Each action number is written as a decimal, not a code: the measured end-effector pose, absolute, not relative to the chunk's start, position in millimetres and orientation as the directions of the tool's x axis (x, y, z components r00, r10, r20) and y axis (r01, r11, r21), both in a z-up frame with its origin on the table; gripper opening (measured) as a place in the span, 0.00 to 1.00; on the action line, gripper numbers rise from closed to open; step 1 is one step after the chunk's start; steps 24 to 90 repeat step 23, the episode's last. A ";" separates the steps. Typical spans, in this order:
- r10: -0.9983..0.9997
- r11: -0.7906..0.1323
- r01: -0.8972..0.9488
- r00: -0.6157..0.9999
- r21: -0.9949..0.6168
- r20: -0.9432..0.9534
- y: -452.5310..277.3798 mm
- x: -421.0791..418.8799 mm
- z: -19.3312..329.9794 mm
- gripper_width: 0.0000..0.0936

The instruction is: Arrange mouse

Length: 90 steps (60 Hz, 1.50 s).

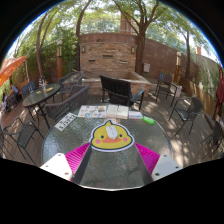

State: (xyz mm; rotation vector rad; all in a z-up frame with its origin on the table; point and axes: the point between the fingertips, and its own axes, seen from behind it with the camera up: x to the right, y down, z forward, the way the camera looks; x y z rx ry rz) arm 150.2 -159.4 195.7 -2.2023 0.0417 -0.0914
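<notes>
Held a yellow duck-shaped mouse [111,137] with an orange beak and white outline between the gripper [111,160] fingers, magenta pads [146,157] spread at either side; could not tell whether pressed on it. Hovered above a glass patio table [60,150], papers [104,111] beyond, metal chairs [122,92] around.

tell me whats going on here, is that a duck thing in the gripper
A person's handheld gripper is working over an outdoor patio table. A yellow, duck-shaped thing, probably the mouse, sits between the jaws, with the pink pads showing at either side of it; whether they press on it cannot be told. Beyond it on the table lie some papers or booklets and a small card. Farther back are metal chairs and a brick wall.
</notes>
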 end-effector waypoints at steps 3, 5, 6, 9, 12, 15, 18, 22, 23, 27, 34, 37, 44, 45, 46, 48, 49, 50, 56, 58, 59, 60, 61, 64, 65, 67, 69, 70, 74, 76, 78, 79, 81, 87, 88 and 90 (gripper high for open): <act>-0.072 -0.587 0.005 0.996 -0.810 0.058 -176.3 146.6 198.7 0.93; -0.073 -0.585 0.011 0.995 -0.811 0.066 -185.7 144.6 201.1 0.93; -0.074 -0.583 0.013 0.995 -0.812 0.069 -190.1 143.6 202.3 0.93; -0.075 -0.581 0.022 0.994 -0.814 0.080 -201.6 141.6 205.7 0.92; -0.076 -0.583 0.023 0.994 -0.812 0.083 -210.6 138.0 206.8 0.92; -0.081 -0.579 0.022 0.993 -0.815 0.085 -217.7 136.7 209.1 0.91; -0.086 -0.580 0.025 0.992 -0.814 0.091 -221.7 137.4 210.0 0.91; -0.094 -0.578 0.026 0.991 -0.815 0.098 -223.4 138.6 211.3 0.92; -0.095 -0.577 0.026 0.991 -0.816 0.099 -223.6 138.9 212.1 0.92; -0.095 -0.577 0.026 0.991 -0.816 0.099 -223.6 138.9 212.1 0.92; -0.095 -0.577 0.026 0.991 -0.816 0.099 -223.6 138.9 212.1 0.92; -0.095 -0.577 0.026 0.991 -0.816 0.099 -223.6 138.9 212.1 0.92; -0.095 -0.577 0.026 0.991 -0.816 0.099 -223.6 138.9 212.1 0.92; -0.095 -0.577 0.026 0.991 -0.816 0.099 -223.6 138.9 212.1 0.92; -0.095 -0.577 0.026 0.991 -0.816 0.099 -223.6 138.9 212.1 0.92; -0.095 -0.577 0.026 0.991 -0.816 0.099 -223.6 138.9 212.1 0.92; -0.095 -0.577 0.026 0.991 -0.816 0.099 -223.6 138.9 212.1 0.92; -0.095 -0.577 0.026 0.991 -0.816 0.099 -223.6 138.9 212.1 0.92; -0.095 -0.577 0.026 0.991 -0.816 0.099 -223.6 138.9 212.1 0.92; -0.095 -0.577 0.026 0.991 -0.816 0.099 -223.6 138.9 212.1 0.92; -0.095 -0.577 0.026 0.991 -0.816 0.099 -223.6 138.9 212.1 0.92; -0.095 -0.577 0.026 0.991 -0.816 0.099 -223.6 138.9 212.1 0.92; -0.095 -0.577 0.026 0.991 -0.816 0.099 -223.6 138.9 212.1 0.92; -0.095 -0.577 0.026 0.991 -0.816 0.099 -223.6 138.9 212.1 0.92; -0.095 -0.577 0.026 0.991 -0.816 0.099 -223.6 138.9 212.1 0.92; -0.095 -0.577 0.026 0.991 -0.816 0.099 -223.6 138.9 212.1 0.92; -0.095 -0.577 0.026 0.991 -0.816 0.099 -223.6 138.9 212.1 0.92; -0.095 -0.577 0.026 0.991 -0.816 0.099 -223.6 138.9 212.1 0.92; -0.095 -0.577 0.026 0.991 -0.816 0.099 -223.6 138.9 212.1 0.92; -0.095 -0.577 0.026 0.991 -0.816 0.099 -223.6 138.9 212.1 0.92; -0.095 -0.577 0.026 0.991 -0.816 0.099 -223.6 138.9 212.1 0.92; -0.095 -0.577 0.026 0.991 -0.816 0.099 -223.6 138.9 212.1 0.92; -0.095 -0.577 0.026 0.991 -0.816 0.099 -223.6 138.9 212.1 0.92; -0.095 -0.577 0.026 0.991 -0.816 0.099 -223.6 138.9 212.1 0.92; -0.095 -0.577 0.026 0.991 -0.816 0.099 -223.6 138.9 212.1 0.92; -0.095 -0.577 0.026 0.991 -0.816 0.099 -223.6 138.9 212.1 0.92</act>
